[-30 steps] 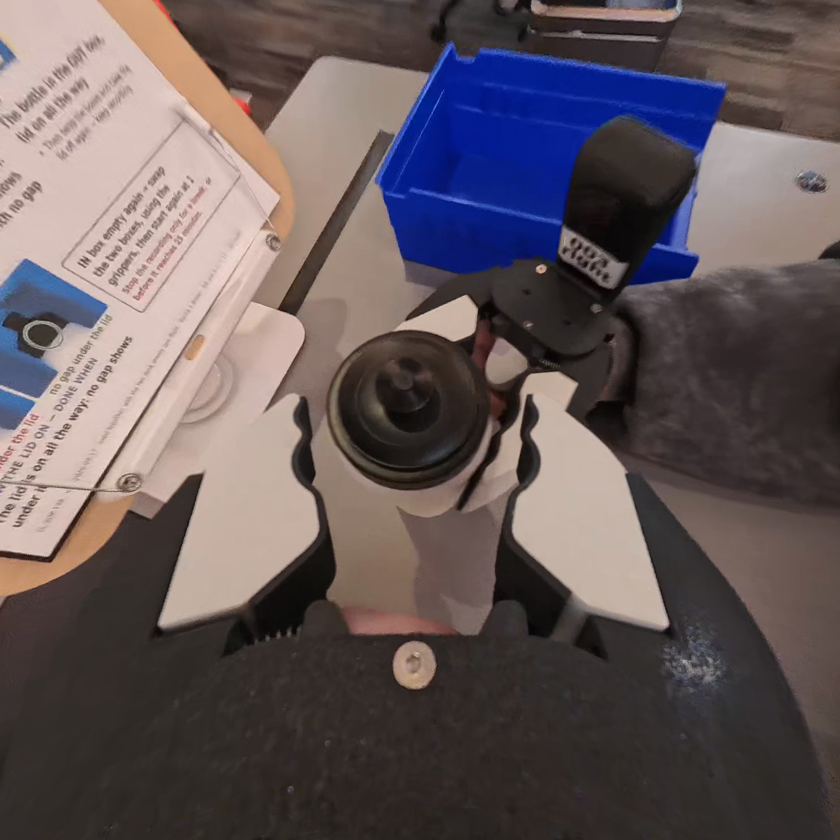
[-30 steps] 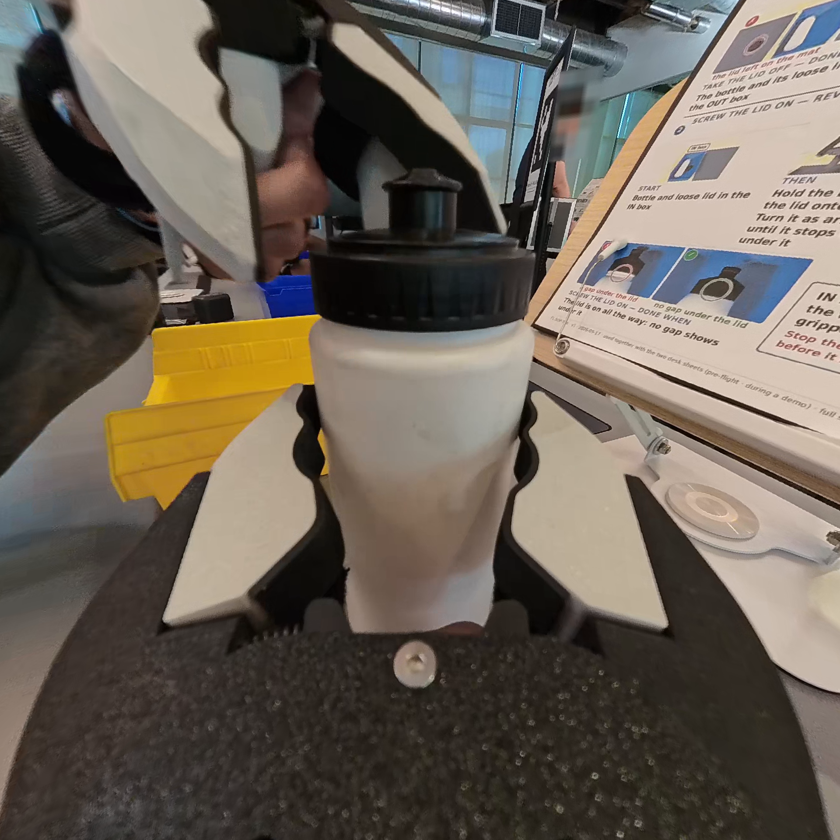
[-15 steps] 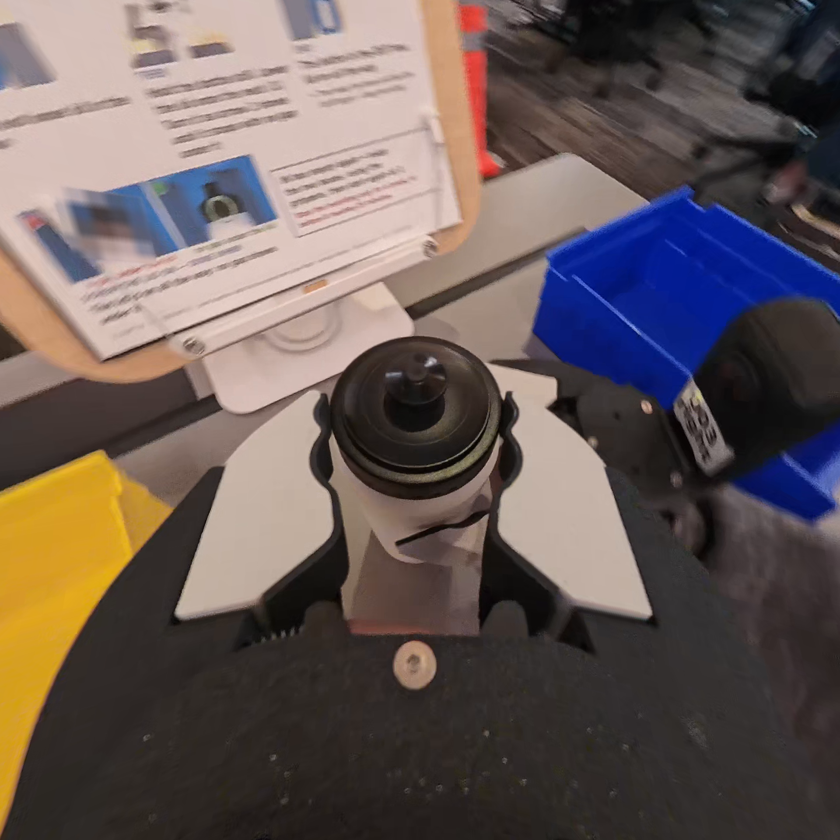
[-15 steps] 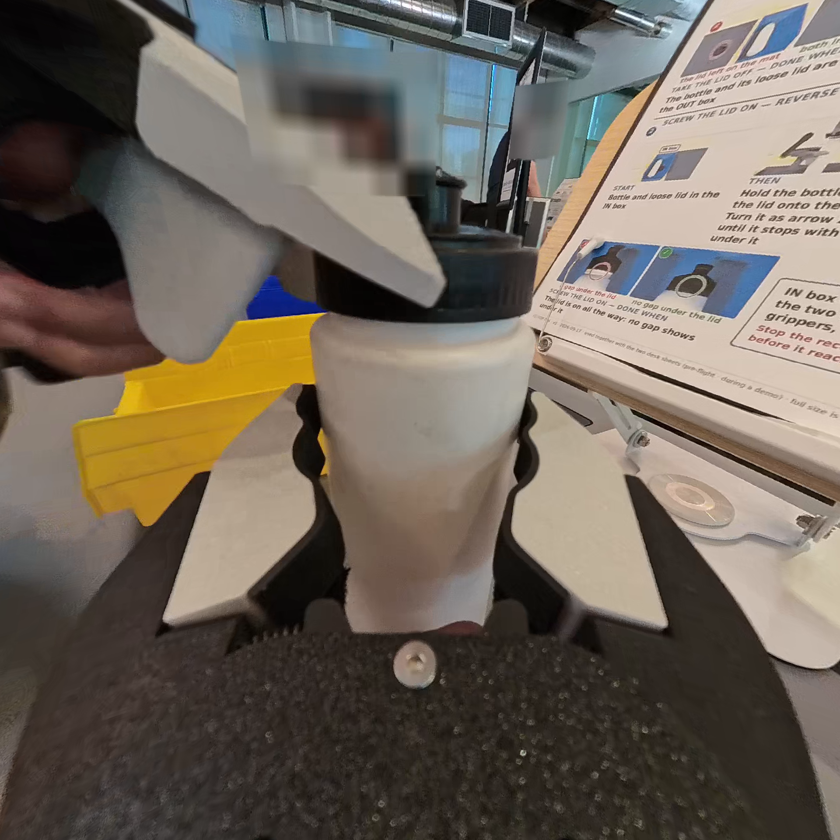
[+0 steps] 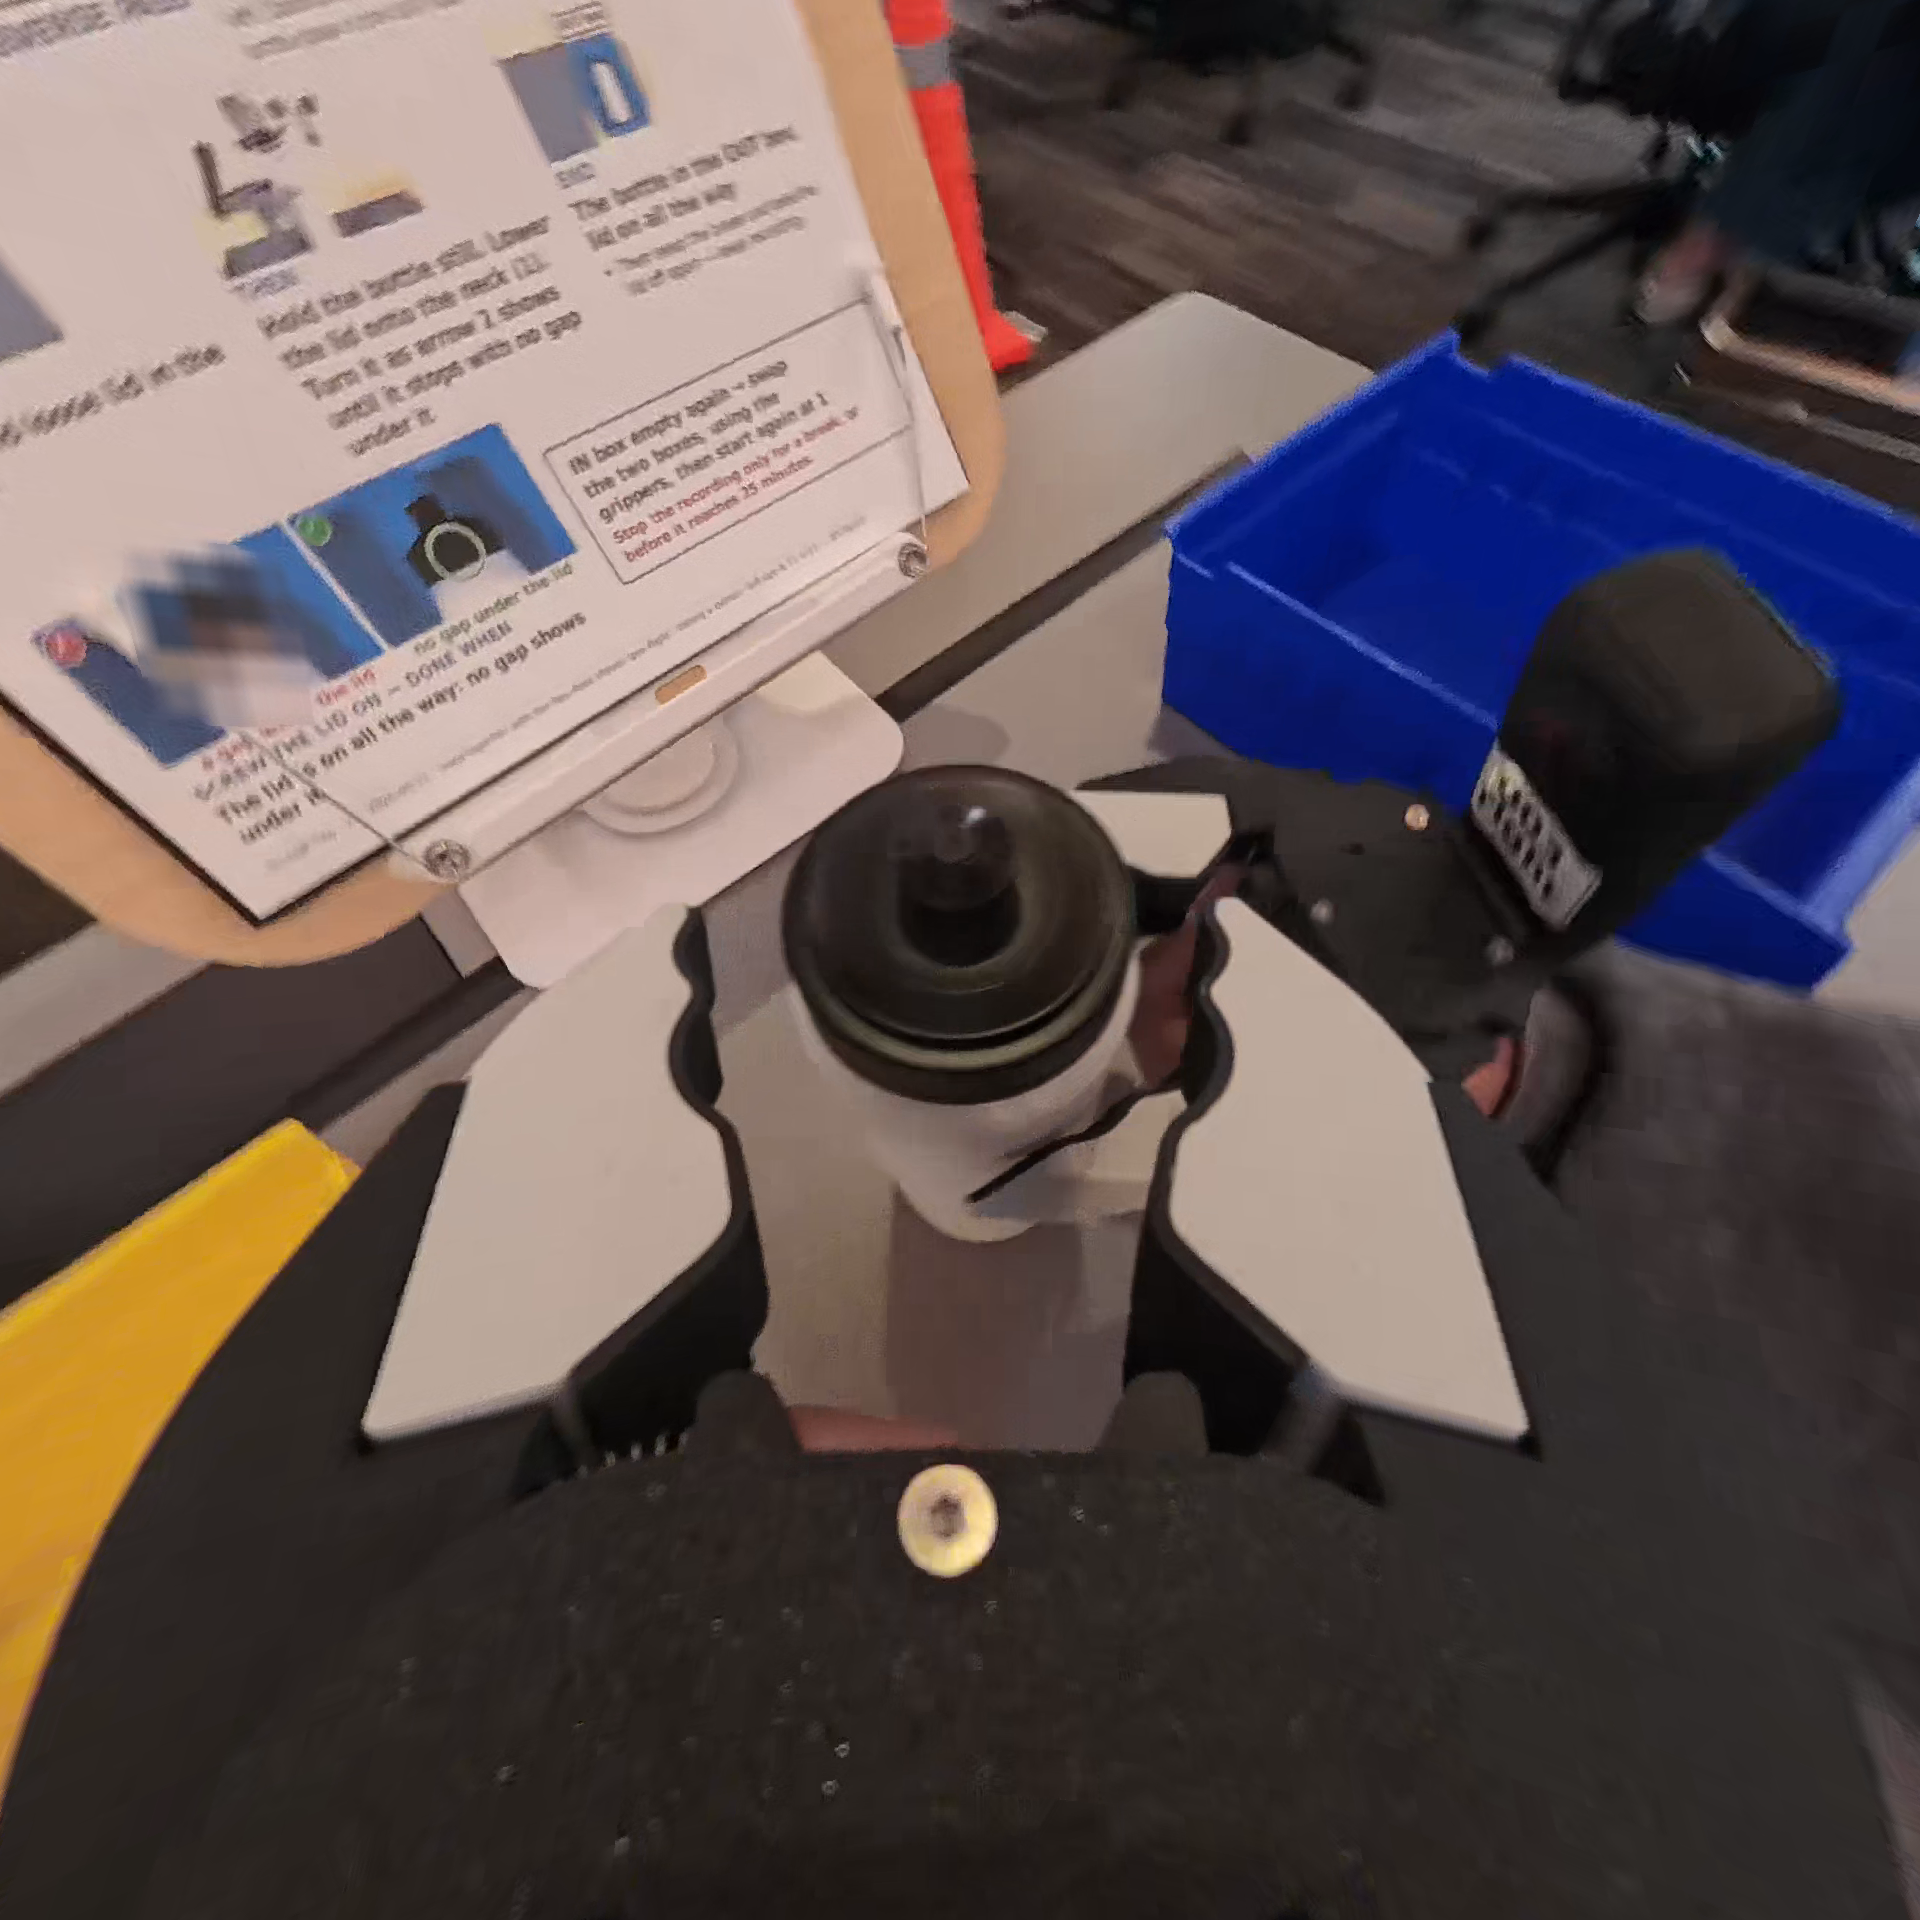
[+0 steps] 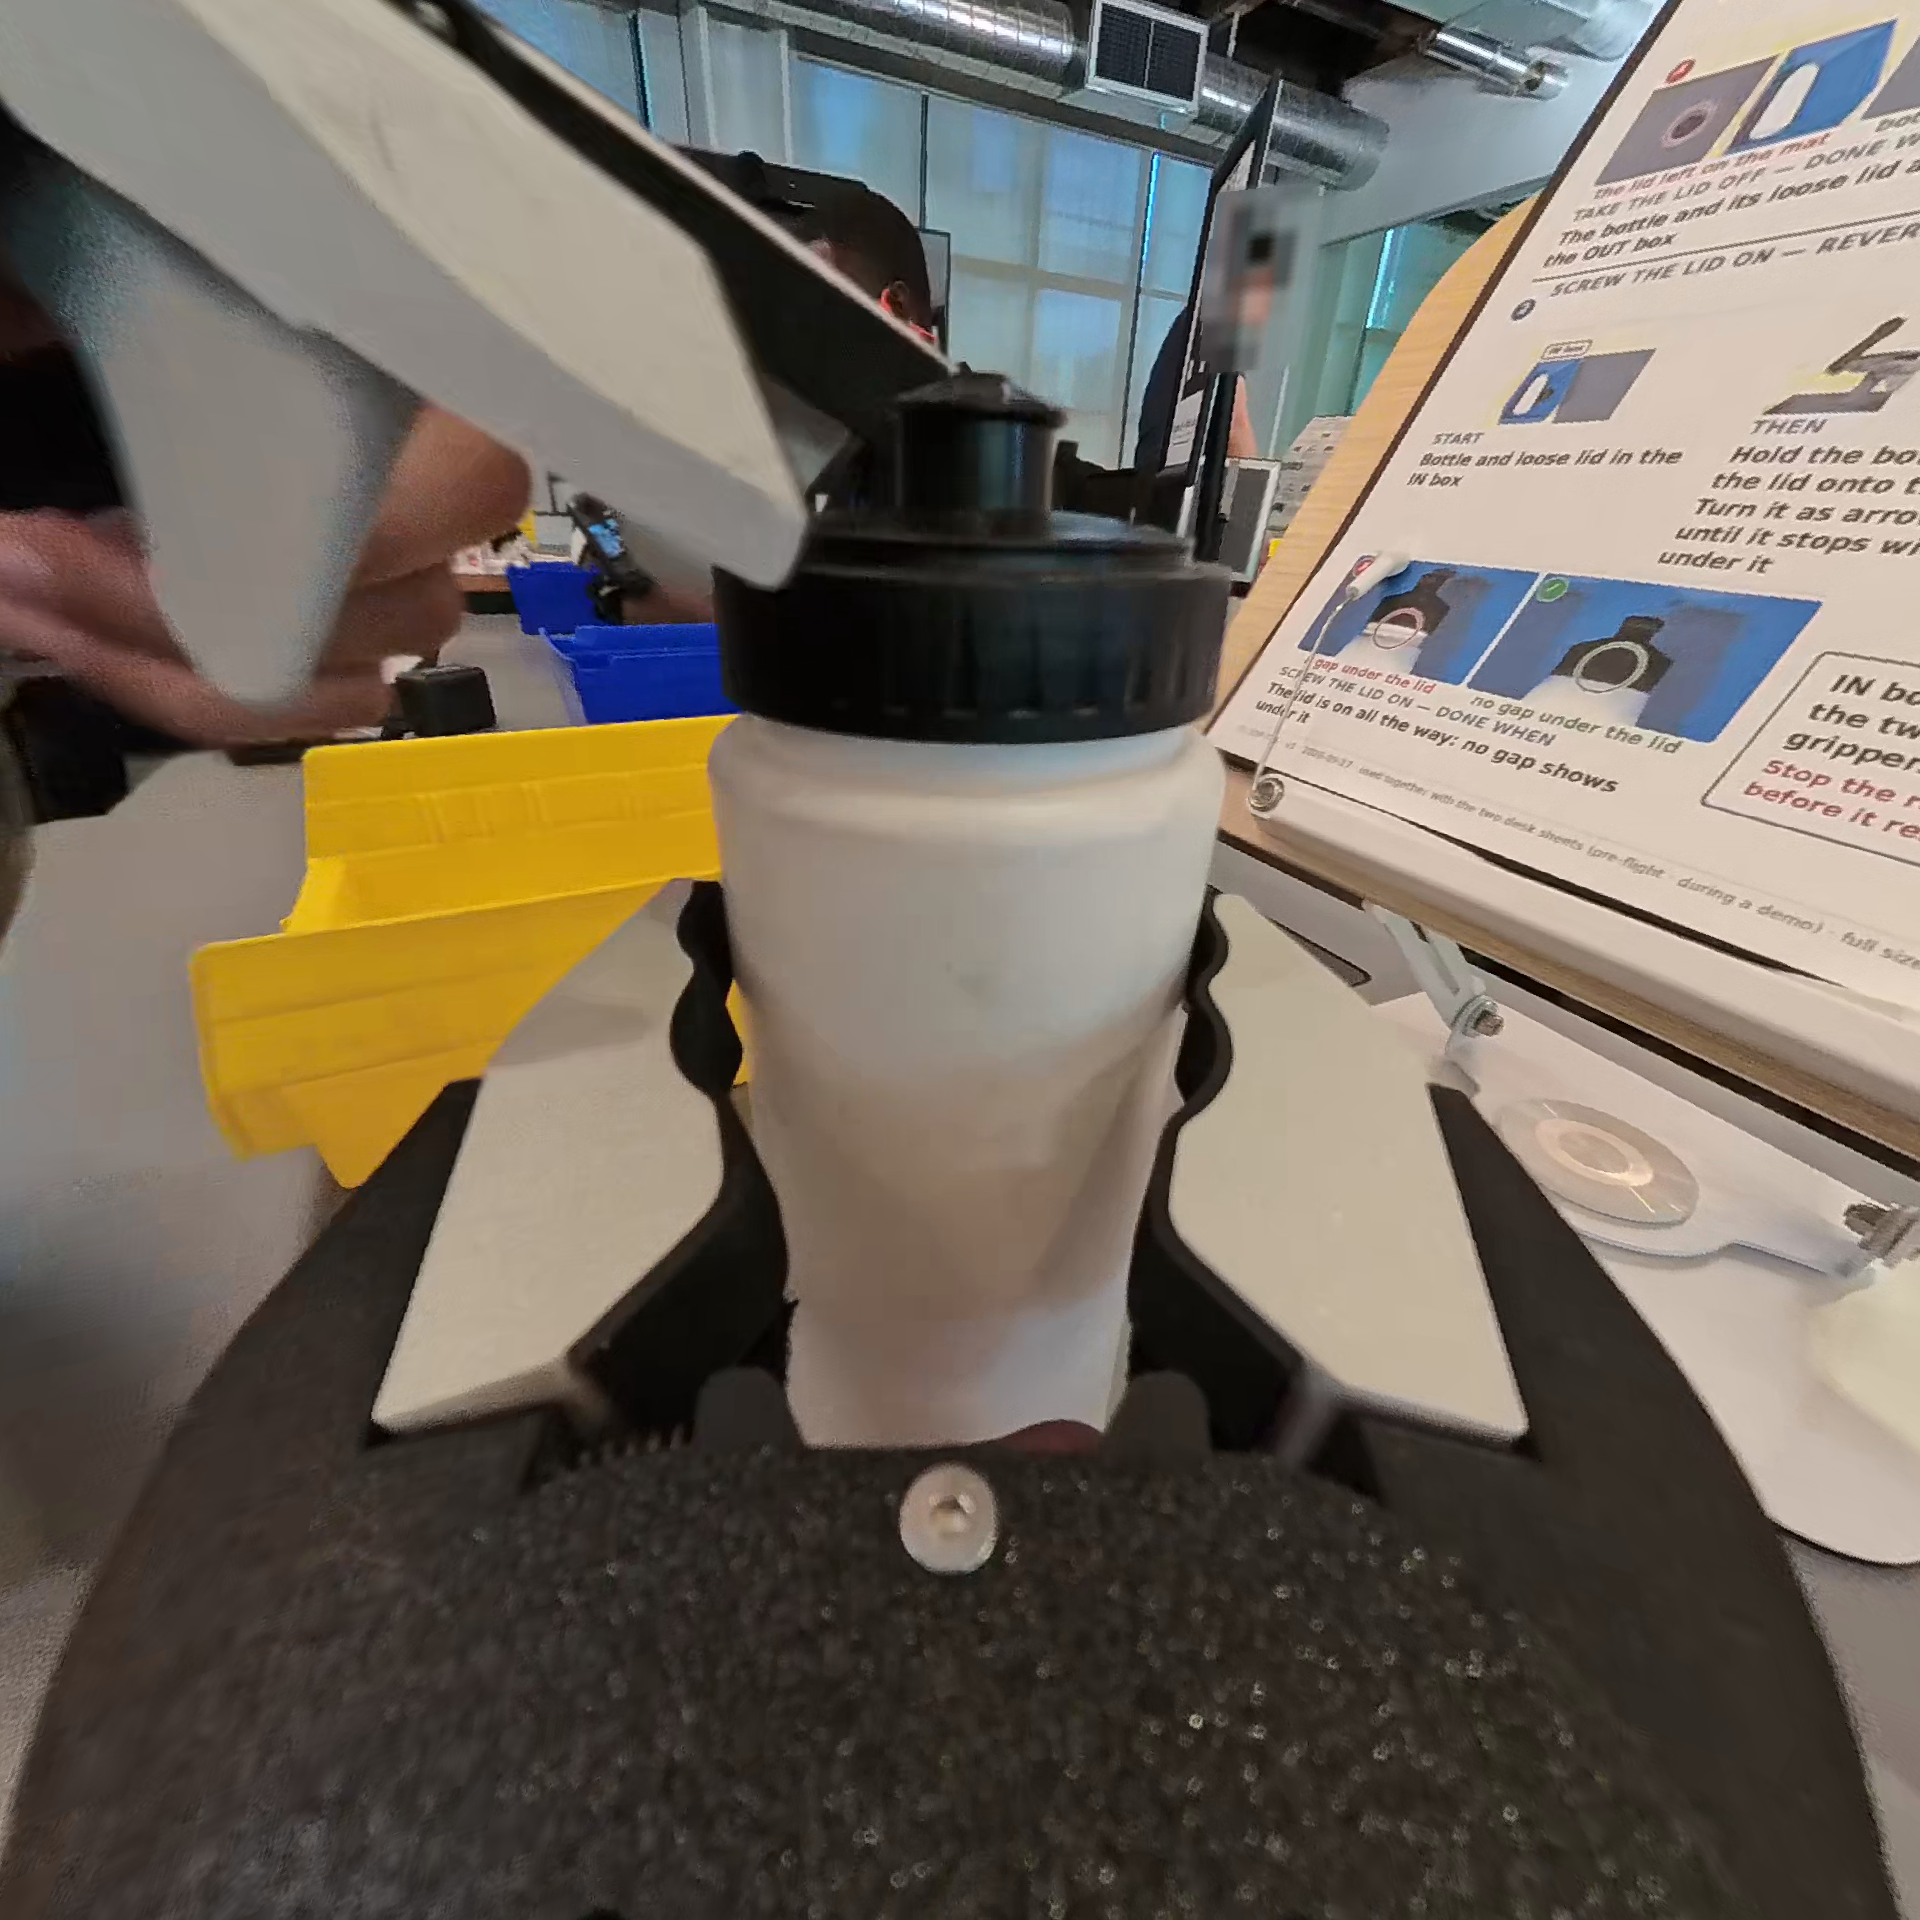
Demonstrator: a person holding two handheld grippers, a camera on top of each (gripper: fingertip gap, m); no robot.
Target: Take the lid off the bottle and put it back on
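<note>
Above the table [image 5: 1070, 405], the right gripper [image 6: 951, 1039] clamps the white bottle [image 6: 966, 1039]; the left gripper [image 5: 951, 1039] stands spread around its black lid [image 5: 961, 914].

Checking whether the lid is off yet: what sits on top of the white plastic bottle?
A black ribbed screw lid with a spout caps the white plastic bottle. The left gripper is open around it. The bottle's neck and contents are hidden.
</note>
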